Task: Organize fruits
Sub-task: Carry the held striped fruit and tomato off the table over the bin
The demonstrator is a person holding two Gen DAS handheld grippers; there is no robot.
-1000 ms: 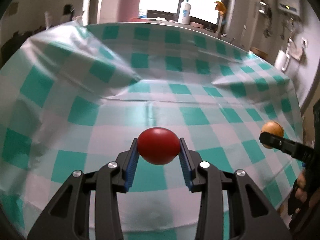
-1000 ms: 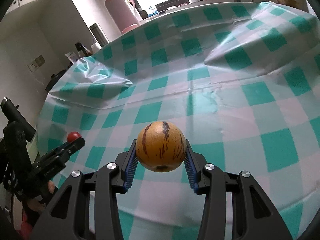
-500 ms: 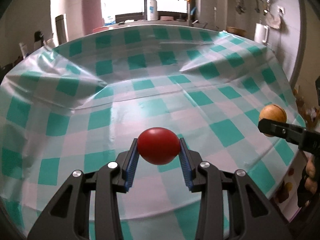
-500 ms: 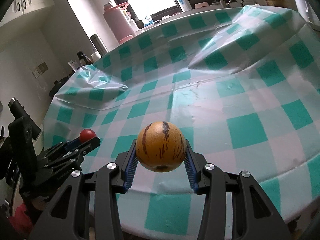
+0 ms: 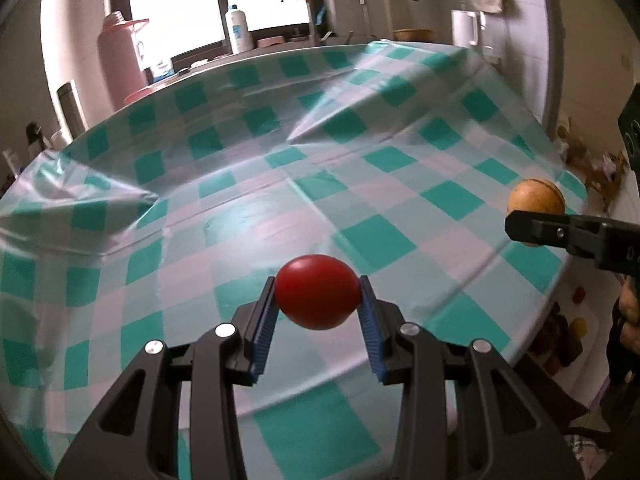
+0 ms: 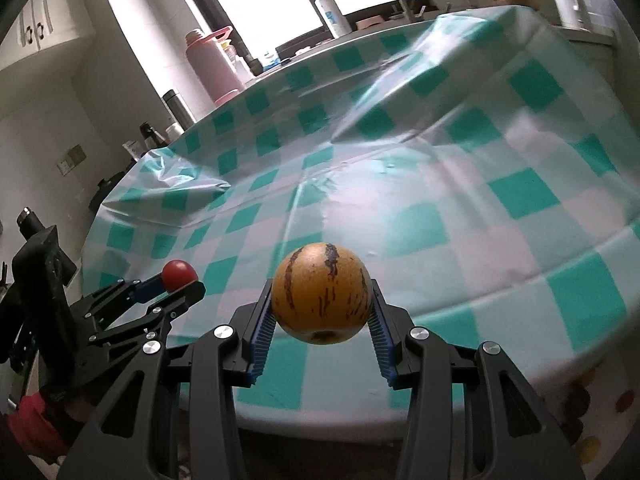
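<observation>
Two fruits are up in the air at once, and nothing sits on the counter (image 5: pixel 248 216) in front of you: its green-and-white checked cloth shows only creases and glare. That bare spread looks like your working ground, though where the fruits are meant to go cannot be made out from here; something spotted with coloured dots lies low beyond the counter's right-hand edge, too blurred to name.

Your right hand-held gripper (image 6: pixel 322 322) is clamped on the yellow striped fruit (image 6: pixel 322 292), the blue ribbed pads pressing its two flanks just below the widest part, stem end facing down. Held that way it sits cradled rather than pinched at a tip, so it is unlikely to roll out as you carry it.

Your left hand-held gripper (image 5: pixel 318 310) is closed on the red fruit (image 5: pixel 316 297), the smaller of the two, again squeezed across its middle and clear of the cloth. In the right wrist view it rides beside and a little behind the striped one, well apart, so the two loads should not knock together.
</observation>
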